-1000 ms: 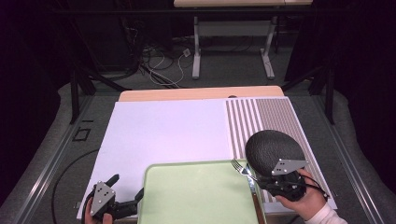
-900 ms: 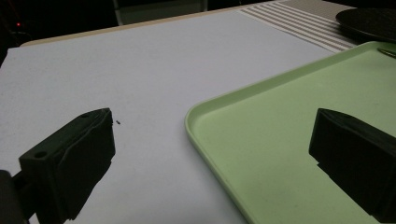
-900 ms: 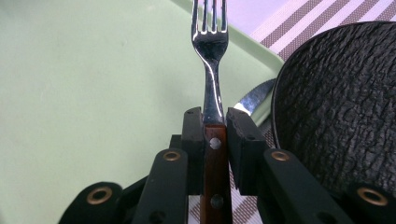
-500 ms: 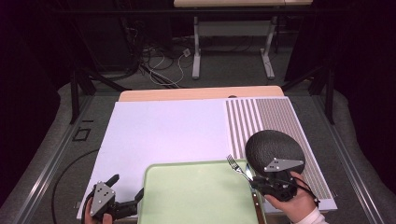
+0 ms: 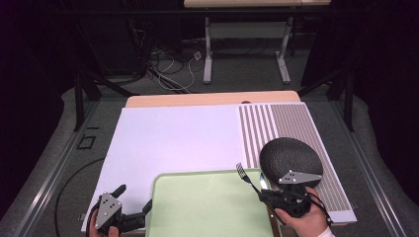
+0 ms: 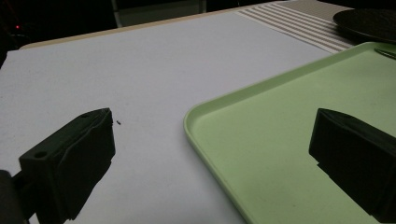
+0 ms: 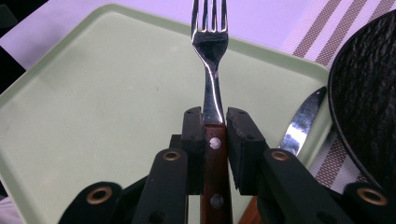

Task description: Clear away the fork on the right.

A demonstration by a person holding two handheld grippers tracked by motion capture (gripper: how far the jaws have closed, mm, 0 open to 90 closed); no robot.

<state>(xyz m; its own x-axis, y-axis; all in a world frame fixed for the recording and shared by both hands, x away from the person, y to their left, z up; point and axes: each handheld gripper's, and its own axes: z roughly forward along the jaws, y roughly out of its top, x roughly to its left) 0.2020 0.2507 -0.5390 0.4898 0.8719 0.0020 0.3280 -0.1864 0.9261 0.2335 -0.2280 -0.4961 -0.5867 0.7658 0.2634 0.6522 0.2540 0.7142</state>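
My right gripper (image 7: 215, 128) clamps the wooden-handled, shiny steel four-tined fork (image 7: 211, 70), while my left gripper (image 6: 212, 154) gapes empty.

- One green tray (image 5: 207, 207), the landmark.
- One fork (image 7: 210, 60), above the tray's right part.
- One knife (image 7: 301, 123), on the tray's right edge.
- One dark plate (image 5: 290, 157), just right of the tray.
- Two grippers, one at each side of the tray.
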